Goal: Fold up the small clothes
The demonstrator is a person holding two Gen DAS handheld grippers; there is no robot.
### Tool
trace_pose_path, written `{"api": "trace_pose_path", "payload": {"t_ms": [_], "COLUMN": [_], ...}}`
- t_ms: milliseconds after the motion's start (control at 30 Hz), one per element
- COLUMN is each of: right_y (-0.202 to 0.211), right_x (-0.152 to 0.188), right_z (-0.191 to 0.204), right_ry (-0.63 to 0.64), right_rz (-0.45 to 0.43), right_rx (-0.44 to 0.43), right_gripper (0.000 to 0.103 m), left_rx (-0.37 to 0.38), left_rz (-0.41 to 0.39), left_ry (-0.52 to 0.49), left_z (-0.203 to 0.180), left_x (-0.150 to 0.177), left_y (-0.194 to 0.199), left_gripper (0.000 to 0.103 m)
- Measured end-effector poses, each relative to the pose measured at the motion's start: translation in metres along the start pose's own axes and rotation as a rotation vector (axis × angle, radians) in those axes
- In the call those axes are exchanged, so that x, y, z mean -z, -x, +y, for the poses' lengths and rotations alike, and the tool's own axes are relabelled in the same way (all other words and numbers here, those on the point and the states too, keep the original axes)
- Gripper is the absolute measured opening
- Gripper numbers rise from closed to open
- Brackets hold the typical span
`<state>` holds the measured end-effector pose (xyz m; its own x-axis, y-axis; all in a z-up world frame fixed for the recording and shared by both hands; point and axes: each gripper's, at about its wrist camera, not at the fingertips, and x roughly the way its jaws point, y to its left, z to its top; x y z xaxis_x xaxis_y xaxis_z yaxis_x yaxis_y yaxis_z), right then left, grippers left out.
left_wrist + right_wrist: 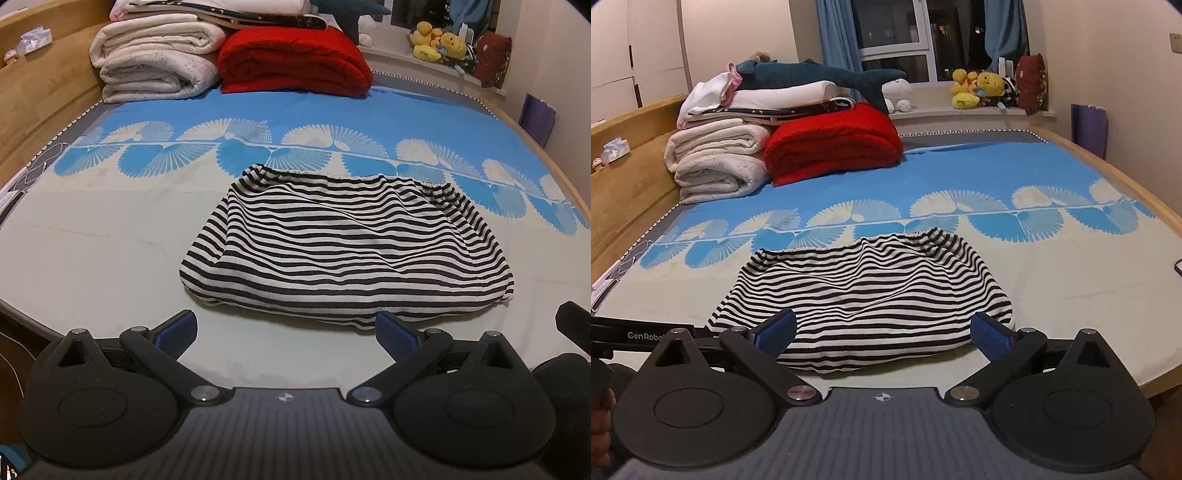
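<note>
**Striped garment lies crosswise ahead of both claws**

The striped garment (343, 243) rests on the bed (110, 240), already doubled over, its long axis running left to right across both views. The left claw (286, 332) is spread wide and holds nothing, hovering just short of the near hem, which sits ahead and to its right. The right claw (884, 332), equally wide and empty, straddles that hem more squarely, so it seems the nearer one for the next fold.
</note>
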<state>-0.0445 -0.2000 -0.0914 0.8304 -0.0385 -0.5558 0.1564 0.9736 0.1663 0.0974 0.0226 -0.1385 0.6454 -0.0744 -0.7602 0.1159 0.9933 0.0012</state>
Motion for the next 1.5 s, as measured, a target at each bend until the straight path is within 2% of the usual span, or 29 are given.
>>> {"api": "trace_pose_path", "payload": {"t_ms": [267, 367, 500, 667, 800, 867, 1000, 1100, 1133, 1200, 1233, 1267, 1333, 1400, 1500], "right_y": [-0.021, -0.039, -0.08, -0.145, -0.195, -0.213, -0.244, -0.259, -0.264, -0.273, -0.275, -0.276, -0.268, -0.257, -0.256], "right_x": [-0.001, -0.001, 0.002, 0.012, 0.031, 0.037, 0.043, 0.043, 0.041, 0.035, 0.033, 0.033, 0.031, 0.024, 0.016], "right_z": [-0.005, -0.021, -0.052, -0.095, -0.137, -0.152, -0.169, -0.177, -0.177, -0.179, -0.181, -0.183, -0.183, -0.175, -0.166], "right_ry": [-0.031, -0.165, -0.35, -0.551, -0.829, -0.92, -0.995, -1.013, -1.01, -0.996, -1.002, -1.02, -1.041, -0.984, -0.891], "right_rz": [0.028, 0.045, 0.083, 0.161, 0.221, 0.221, 0.201, 0.152, 0.158, 0.171, 0.178, 0.177, 0.134, 0.096, 0.106], "right_rx": [-0.005, -0.048, -0.043, 0.024, 0.069, 0.097, 0.14, 0.09, 0.066, 0.025, 0.008, 0.002, -0.011, -0.003, 0.061], "right_gripper": [0.1, 0.1, 0.1, 0.099, 0.098, 0.097, 0.097, 0.097, 0.095, 0.066, 0.031, 0.02, 0.02, 0.019, 0.019], "left_rx": [-0.019, -0.041, -0.085, -0.148, -0.215, -0.249, -0.305, -0.345, -0.356, -0.384, -0.4, -0.415, -0.44, -0.454, -0.452], "left_rz": [0.03, 0.035, 0.014, -0.003, -0.002, 0.011, 0.063, 0.101, 0.11, 0.133, 0.148, 0.162, 0.186, 0.201, 0.215], "left_ry": [0.002, 0.015, 0.025, 0.06, 0.101, 0.128, 0.183, 0.221, 0.237, 0.276, 0.302, 0.324, 0.36, 0.375, 0.37], "left_z": [0.006, 0.015, 0.034, 0.061, 0.086, 0.097, 0.116, 0.134, 0.139, 0.149, 0.156, 0.161, 0.169, 0.174, 0.175], "left_x": [-0.002, -0.003, -0.005, -0.012, -0.016, -0.018, -0.021, -0.022, -0.021, -0.019, -0.019, -0.018, -0.017, -0.016, -0.015], "left_y": [-0.02, -0.033, -0.054, -0.087, -0.116, -0.131, -0.157, -0.173, -0.175, -0.181, -0.185, -0.188, -0.194, -0.199, -0.205], "left_gripper": [0.102, 0.102, 0.102, 0.102, 0.102, 0.103, 0.103, 0.103, 0.103, 0.103, 0.103, 0.103, 0.103, 0.103, 0.103]}}
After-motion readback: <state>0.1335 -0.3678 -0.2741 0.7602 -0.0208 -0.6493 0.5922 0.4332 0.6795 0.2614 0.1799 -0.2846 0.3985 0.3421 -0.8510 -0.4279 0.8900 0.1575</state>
